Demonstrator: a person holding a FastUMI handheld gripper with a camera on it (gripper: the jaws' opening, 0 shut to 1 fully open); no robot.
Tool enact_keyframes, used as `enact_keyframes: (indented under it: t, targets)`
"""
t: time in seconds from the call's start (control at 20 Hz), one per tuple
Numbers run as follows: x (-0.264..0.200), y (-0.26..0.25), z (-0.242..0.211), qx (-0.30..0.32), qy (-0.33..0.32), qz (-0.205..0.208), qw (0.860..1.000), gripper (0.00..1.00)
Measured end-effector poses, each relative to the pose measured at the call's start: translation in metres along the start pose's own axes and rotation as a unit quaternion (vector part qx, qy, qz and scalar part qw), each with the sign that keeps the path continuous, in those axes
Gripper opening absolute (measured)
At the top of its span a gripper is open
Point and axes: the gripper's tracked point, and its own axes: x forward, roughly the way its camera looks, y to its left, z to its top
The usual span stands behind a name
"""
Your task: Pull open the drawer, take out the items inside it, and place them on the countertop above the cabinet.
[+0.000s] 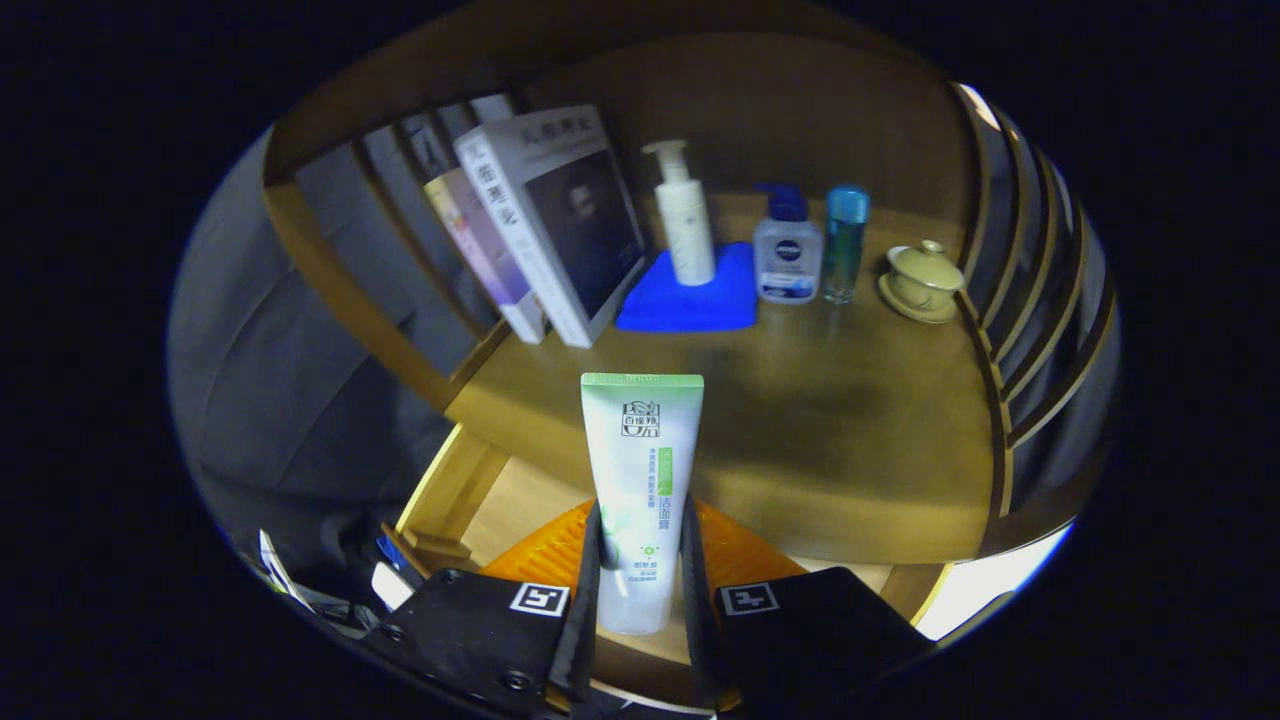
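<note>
My gripper (pixel 640 560) is shut on a white and green tube (pixel 642 470), which stands upright between the two fingers with its flat crimped end on top. Both fingers press on the tube's lower half. The tube hangs above the pulled-out wooden drawer (pixel 470 490), where an orange item (pixel 735 550) lies just behind the fingers. Beyond the tube spreads the wooden countertop (pixel 830 420) of the cabinet.
At the back of the countertop lean some books (pixel 560 225). A white pump bottle (pixel 685 215) stands on a blue cloth (pixel 700 295), then a clear pump bottle (pixel 788 250), a teal bottle (pixel 846 243) and a lidded cup (pixel 922 282). Slatted wooden rails (pixel 1030 300) flank both sides.
</note>
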Motion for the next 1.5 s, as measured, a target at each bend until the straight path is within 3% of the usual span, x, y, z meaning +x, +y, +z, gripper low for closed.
enact_keyframes:
  t: [0.35, 0.6, 0.9, 1.15, 1.35, 1.5]
  targets:
    - [0.047, -0.049, 0.033, 0.107, -0.014, -0.031, 0.994, 0.41]
    - [0.078, -0.054, 0.034, 0.165, 0.009, -0.019, 0.986, 0.41]
    - [0.085, -0.045, 0.043, 0.193, -0.007, -0.012, 0.981, 0.55]
    - [0.059, -0.030, 0.046, 0.169, -0.064, -0.014, 0.983, 0.98]
    - [0.019, -0.016, 0.039, 0.092, -0.144, -0.049, 0.984, 0.98]
    - [-0.016, 0.013, 0.024, 0.041, -0.201, -0.061, 0.977, 0.98]
